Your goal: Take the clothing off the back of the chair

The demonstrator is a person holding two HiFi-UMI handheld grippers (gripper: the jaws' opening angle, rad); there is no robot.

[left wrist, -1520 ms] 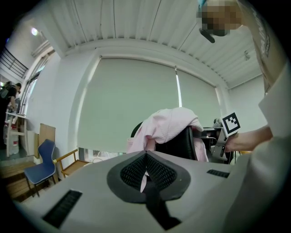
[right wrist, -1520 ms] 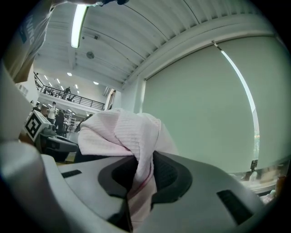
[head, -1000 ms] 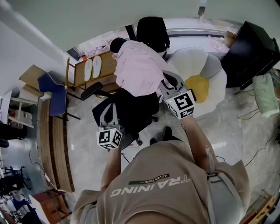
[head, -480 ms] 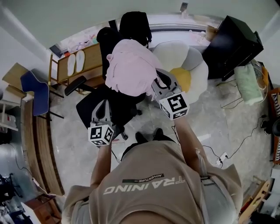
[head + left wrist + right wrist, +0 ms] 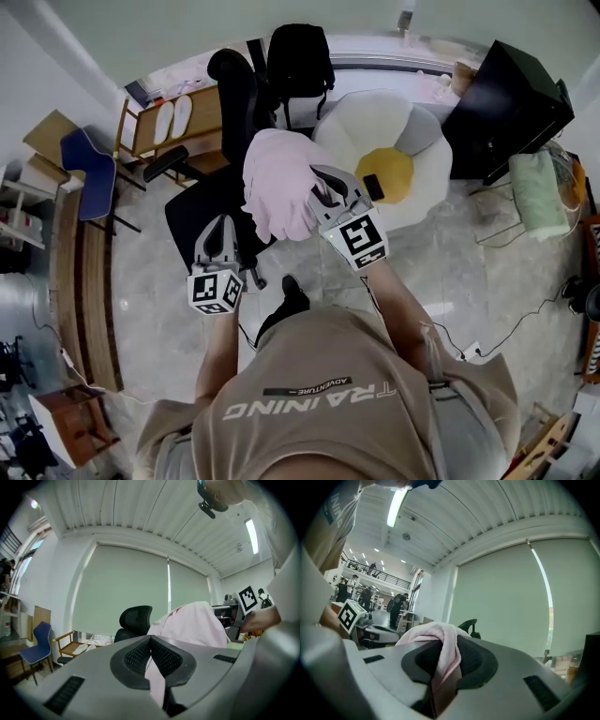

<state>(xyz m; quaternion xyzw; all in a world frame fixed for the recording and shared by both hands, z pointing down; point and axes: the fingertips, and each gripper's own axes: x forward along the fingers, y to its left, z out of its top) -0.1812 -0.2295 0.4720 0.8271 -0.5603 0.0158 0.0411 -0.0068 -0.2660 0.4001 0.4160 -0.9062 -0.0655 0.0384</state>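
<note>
Head view: garment (image 5: pixel 279 183) looks soft, light, limp; left gripper (image 5: pixel 221 230) and right gripper (image 5: pixel 317 192) each pinch a fold; edges grip best.

Grey marble floor (image 5: pixel 450 253); egg-shaped cushion (image 5: pixel 356 122); black cabinet (image 5: pixel 506 103); blue chair (image 5: pixel 89 173); drawn blinds (image 5: pixel 122 583); ribbed ceiling (image 5: pixel 140 503).

Pink clothing (image 5: pixel 440 639) partly hides the fingers (image 5: pixel 480 658) of the right gripper (image 5: pixel 446 665).
</note>
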